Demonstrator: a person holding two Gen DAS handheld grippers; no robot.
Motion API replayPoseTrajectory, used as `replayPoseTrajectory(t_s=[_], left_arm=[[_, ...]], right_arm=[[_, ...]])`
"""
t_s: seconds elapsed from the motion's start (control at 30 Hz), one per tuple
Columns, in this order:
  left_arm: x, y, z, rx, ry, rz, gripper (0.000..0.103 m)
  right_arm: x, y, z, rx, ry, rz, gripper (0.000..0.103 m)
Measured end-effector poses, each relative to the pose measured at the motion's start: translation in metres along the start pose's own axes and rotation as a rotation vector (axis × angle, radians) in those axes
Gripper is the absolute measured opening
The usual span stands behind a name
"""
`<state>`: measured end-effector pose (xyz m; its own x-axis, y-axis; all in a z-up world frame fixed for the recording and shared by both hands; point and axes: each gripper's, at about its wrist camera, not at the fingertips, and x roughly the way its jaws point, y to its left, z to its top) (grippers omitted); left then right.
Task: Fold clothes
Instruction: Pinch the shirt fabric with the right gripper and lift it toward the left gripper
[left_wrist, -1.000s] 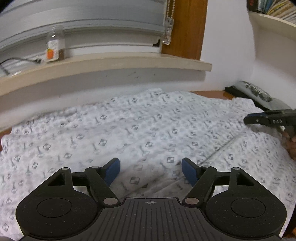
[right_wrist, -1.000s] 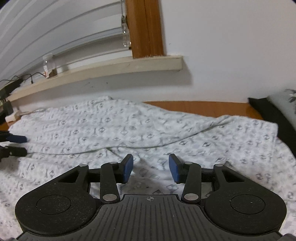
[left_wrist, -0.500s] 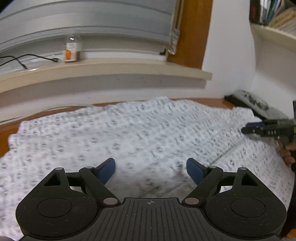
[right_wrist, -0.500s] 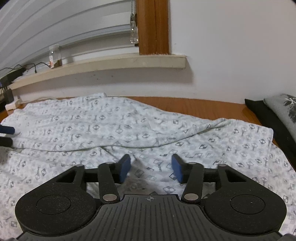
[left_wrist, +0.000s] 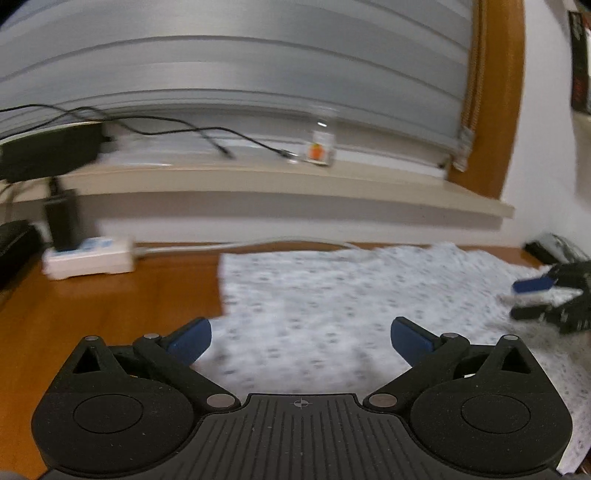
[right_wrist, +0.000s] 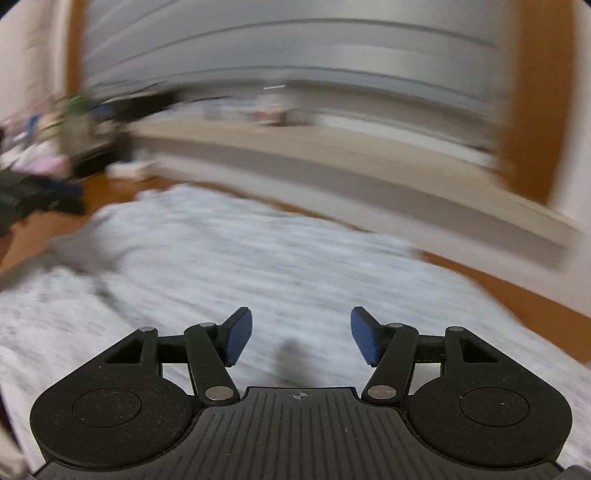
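In the left wrist view, a black box sits at the far left of the window ledge, with thin cables trailing from it along the sill. Below it a white power strip rests on the wooden floor; a blue mark on its top is too smeared to read. Further right on the ledge stands a small clear bottle with an orange picture on its label, and no lettering can be made out. Grey blinds fill the window, and a bead chain hangs beside the wooden frame.

The left gripper hovers over the left edge of the white patterned garment, which lies spread flat on the floor; its blue pads stand wide apart with nothing between them. At the right edge, the right gripper is seen sideways, one blue-tipped finger above the other and a gap between them, low over the cloth.

In the right wrist view, heavily motion-blurred, the right gripper hangs above the garment, fingers apart and empty.

Compared with a second ago, both cameras have swung left: the left view then showed cloth across its whole width, and now bare floor and the power strip have come in. The left fingers have spread wider, and the right fingers too. The "DAS" lettering legible on the right gripper earlier is now lost to blur.
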<state>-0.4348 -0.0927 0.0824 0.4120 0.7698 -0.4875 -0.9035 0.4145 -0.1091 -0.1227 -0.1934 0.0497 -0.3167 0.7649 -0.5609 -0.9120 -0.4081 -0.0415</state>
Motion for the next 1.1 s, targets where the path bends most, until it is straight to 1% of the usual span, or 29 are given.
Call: replayPoseTrajectory(t_s=[0.13, 0.3, 0.37, 0.43, 0.53, 0.57, 0.63, 0.67, 0.87, 0.93, 0.97, 1.0, 1.1], left_arm=[[-0.013, 0.022, -0.008, -0.012, -0.004, 0.037, 0.103], [-0.024, 0.038, -0.017, -0.040, -0.004, 0.058, 0.103], [-0.027, 0.044, -0.019, -0.052, 0.000, 0.065, 0.103], [-0.029, 0.049, -0.021, -0.061, 0.006, 0.067, 0.103], [-0.031, 0.052, -0.024, -0.071, 0.009, 0.060, 0.103], [-0.031, 0.052, -0.025, -0.072, 0.008, 0.059, 0.103], [-0.032, 0.051, -0.025, -0.075, 0.004, 0.063, 0.103], [-0.032, 0.051, -0.025, -0.076, 0.002, 0.065, 0.103], [-0.024, 0.048, -0.021, -0.077, 0.009, 0.057, 0.103], [-0.019, 0.044, -0.020, -0.070, 0.014, 0.050, 0.103], [-0.017, 0.042, -0.020, -0.067, 0.016, 0.046, 0.103], [-0.014, 0.041, -0.020, -0.064, 0.019, 0.042, 0.103], [-0.001, 0.034, -0.016, -0.046, 0.032, 0.035, 0.103]], right_arm=[[0.041, 0.064, 0.023, -0.068, 0.035, 0.141, 0.059], [0.070, 0.121, 0.044, -0.122, 0.059, 0.258, 0.059], [0.076, 0.137, 0.049, -0.138, 0.069, 0.297, 0.059], [0.077, 0.150, 0.051, -0.164, 0.070, 0.316, 0.059], [0.080, 0.158, 0.051, -0.185, 0.078, 0.333, 0.058], [0.081, 0.159, 0.051, -0.188, 0.082, 0.337, 0.052], [0.084, 0.156, 0.052, -0.169, 0.080, 0.361, 0.006], [0.079, 0.148, 0.054, -0.150, 0.059, 0.351, 0.004], [0.045, 0.093, 0.067, -0.028, -0.095, 0.266, 0.003], [0.028, 0.063, 0.070, -0.001, -0.139, 0.199, 0.003], [0.020, 0.044, 0.070, 0.009, -0.159, 0.149, 0.003], [0.007, 0.024, 0.069, 0.018, -0.178, 0.095, 0.003], [-0.033, -0.042, 0.059, 0.052, -0.193, -0.079, 0.003]])
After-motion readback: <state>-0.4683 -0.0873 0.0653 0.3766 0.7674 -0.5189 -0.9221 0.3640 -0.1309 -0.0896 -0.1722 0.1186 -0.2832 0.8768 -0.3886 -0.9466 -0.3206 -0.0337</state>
